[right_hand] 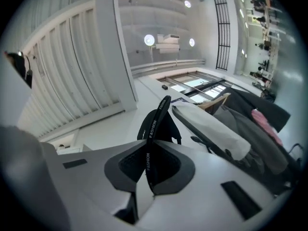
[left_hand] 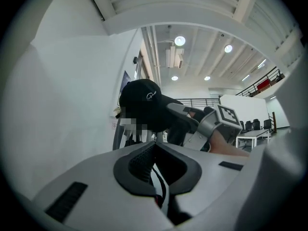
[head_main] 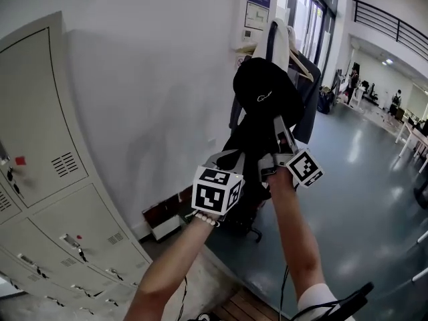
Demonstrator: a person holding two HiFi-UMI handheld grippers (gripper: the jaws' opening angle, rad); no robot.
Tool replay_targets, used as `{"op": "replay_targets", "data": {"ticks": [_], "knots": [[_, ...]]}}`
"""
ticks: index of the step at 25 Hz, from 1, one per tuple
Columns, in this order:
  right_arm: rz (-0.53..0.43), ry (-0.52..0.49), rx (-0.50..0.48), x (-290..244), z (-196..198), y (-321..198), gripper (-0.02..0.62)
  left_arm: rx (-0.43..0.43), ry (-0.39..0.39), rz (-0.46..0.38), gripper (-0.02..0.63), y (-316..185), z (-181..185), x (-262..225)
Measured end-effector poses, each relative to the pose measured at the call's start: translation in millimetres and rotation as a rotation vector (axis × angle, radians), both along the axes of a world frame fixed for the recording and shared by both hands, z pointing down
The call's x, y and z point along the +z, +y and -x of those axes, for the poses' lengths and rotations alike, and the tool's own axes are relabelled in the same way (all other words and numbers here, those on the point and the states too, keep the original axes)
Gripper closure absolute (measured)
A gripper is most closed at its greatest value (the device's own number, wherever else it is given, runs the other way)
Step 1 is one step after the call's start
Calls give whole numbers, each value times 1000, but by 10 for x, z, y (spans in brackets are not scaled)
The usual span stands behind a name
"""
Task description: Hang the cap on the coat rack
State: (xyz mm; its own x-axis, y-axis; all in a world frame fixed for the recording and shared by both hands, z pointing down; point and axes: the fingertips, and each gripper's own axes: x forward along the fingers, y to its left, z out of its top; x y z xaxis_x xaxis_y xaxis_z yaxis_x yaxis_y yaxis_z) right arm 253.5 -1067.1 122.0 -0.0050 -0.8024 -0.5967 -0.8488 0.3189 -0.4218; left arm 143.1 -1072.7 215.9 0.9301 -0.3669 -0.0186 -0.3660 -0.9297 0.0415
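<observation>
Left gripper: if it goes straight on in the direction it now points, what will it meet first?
Probably the black cap, which the right gripper holds up just ahead. The coat rack stands behind it, but the depth between them is unclear.

One cap (head_main: 266,89), one coat rack (head_main: 271,39), two grippers (head_main: 229,158) (head_main: 281,131)

Open-plan office hall or lobby. Grey metal lockers (head_main: 47,172) fill the left of the head view, notice posters (head_main: 257,5) sit top centre on the white wall, tall windows (head_main: 311,19) beside them. Glossy grey floor (head_main: 361,179) runs right to desks (head_main: 414,136) with people nearby, mezzanine railing (head_main: 394,22) upper right. Coat rack (head_main: 270,42) loaded with jackets at centre. Left gripper view: round ceiling downlights (left_hand: 179,41).
</observation>
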Motion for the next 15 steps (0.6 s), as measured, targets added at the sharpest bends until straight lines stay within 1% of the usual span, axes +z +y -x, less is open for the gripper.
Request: {"op": "replay_targets", "data": {"ticks": [3,5,7,10,12,15], "knots": [[-128,-11,-54,-274,-129,-139,575,-2,-2,-10,603,-122,-97,-61],[-167,-12,-53,-409,-233,-225,575,-1,5,-2,603,-177,-135,-81],[-170,-30,-26,-475,-384,-314,575,1,9,9,603,-202,-144,-73],[-175,-113,-23,-398,-633,-451,575,9,-4,20,603,-217,-136,33],[-144,-181,-25,-195,-788,-566,575,10,-10,34,603,-239,-122,128],[-85,-269,-13,257,-950,-625,575,11,-24,64,603,-255,-103,310]]}}
